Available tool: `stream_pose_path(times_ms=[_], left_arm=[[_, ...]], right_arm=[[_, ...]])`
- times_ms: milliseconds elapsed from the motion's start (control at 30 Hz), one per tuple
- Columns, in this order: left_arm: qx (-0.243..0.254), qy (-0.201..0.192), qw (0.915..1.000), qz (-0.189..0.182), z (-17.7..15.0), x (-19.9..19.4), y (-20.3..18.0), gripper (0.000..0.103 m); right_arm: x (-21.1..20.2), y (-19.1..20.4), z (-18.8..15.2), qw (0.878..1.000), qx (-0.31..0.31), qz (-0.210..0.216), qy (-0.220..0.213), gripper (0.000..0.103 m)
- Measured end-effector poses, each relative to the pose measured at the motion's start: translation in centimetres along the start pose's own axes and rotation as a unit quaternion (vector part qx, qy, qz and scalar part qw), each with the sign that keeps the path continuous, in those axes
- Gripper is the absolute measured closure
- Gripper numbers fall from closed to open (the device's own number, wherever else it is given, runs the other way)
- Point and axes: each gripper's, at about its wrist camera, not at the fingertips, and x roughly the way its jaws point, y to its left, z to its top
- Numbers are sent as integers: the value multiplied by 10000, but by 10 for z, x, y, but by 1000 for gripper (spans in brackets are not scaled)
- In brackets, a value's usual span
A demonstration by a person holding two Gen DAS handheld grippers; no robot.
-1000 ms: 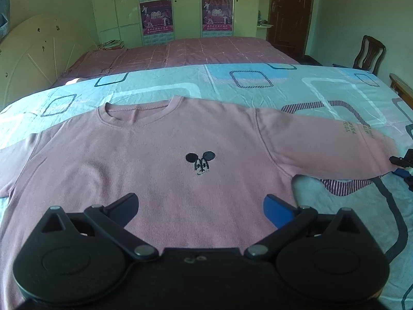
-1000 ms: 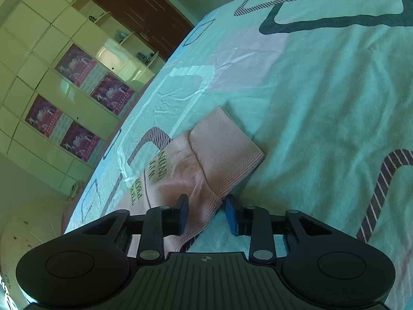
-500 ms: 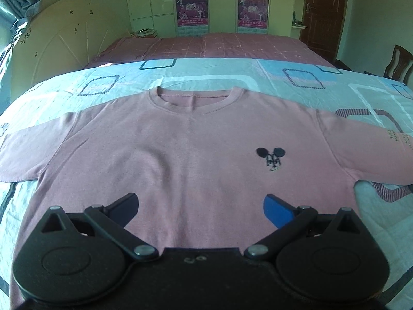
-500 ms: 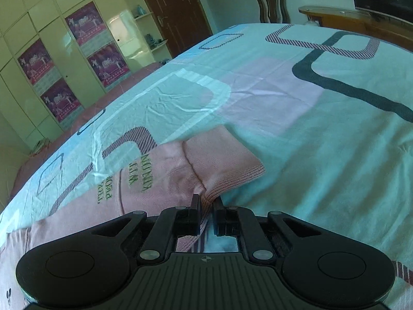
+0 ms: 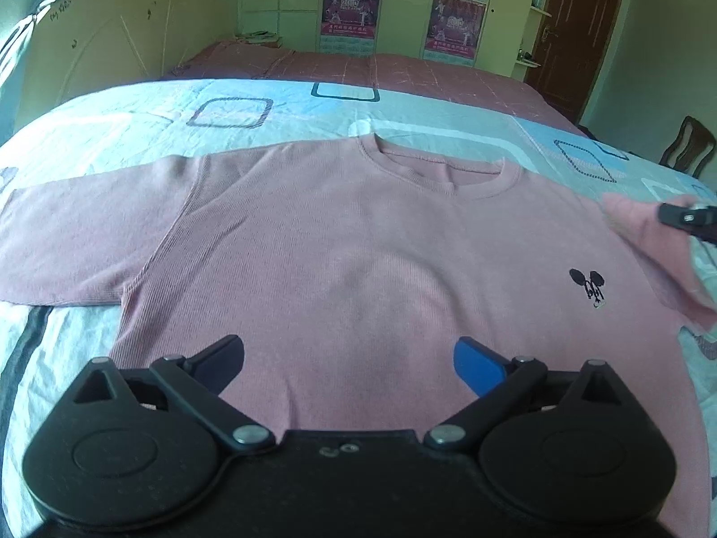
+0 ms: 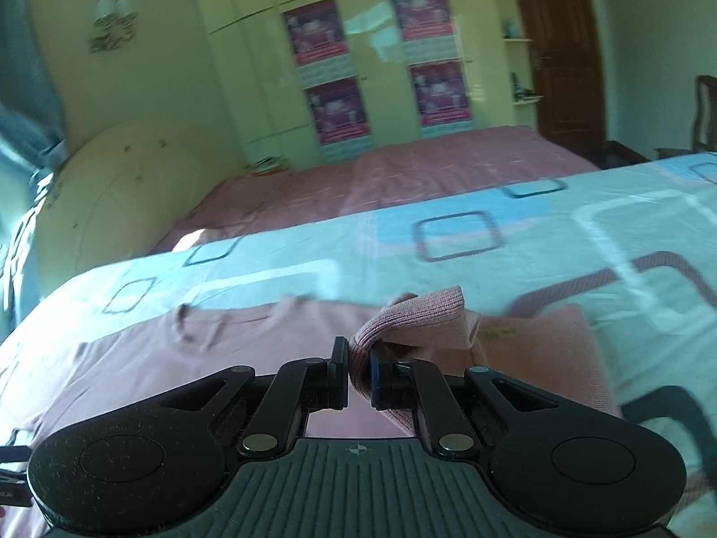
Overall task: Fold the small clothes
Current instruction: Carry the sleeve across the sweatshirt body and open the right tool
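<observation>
Shirt (image 5: pixel 340 260) lies crosswise (collar (image 5: pixel 443 170) pointing away).

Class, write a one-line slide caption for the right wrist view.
Right gripper pinches the pink shirt's sleeve cuff, lifting it over the shirt on the patterned bedspread.

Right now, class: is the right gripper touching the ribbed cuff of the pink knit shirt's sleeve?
Touching. The right wrist view shows the right gripper with its jaws closed on the ribbed cuff, the fabric pinched between them and lifted off the patterned bedsheet.
</observation>
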Motion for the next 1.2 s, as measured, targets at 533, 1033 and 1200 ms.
stream_pose_path(times_ms=[533,1033,1200], left_arm=[[-72,-105,9933,-1147,21,21,28,24],[404,187,9880,-1481,58,117,-39,94],[139,-595,9899,-1276,70,81,-4,100]], right_arm=[[59,107,-77,9885,-1021,377,1053,65],[-25,-37,-86,9854,670,-1245,950,65],[-20,-47,-76,9833,855,-1327,909,65]])
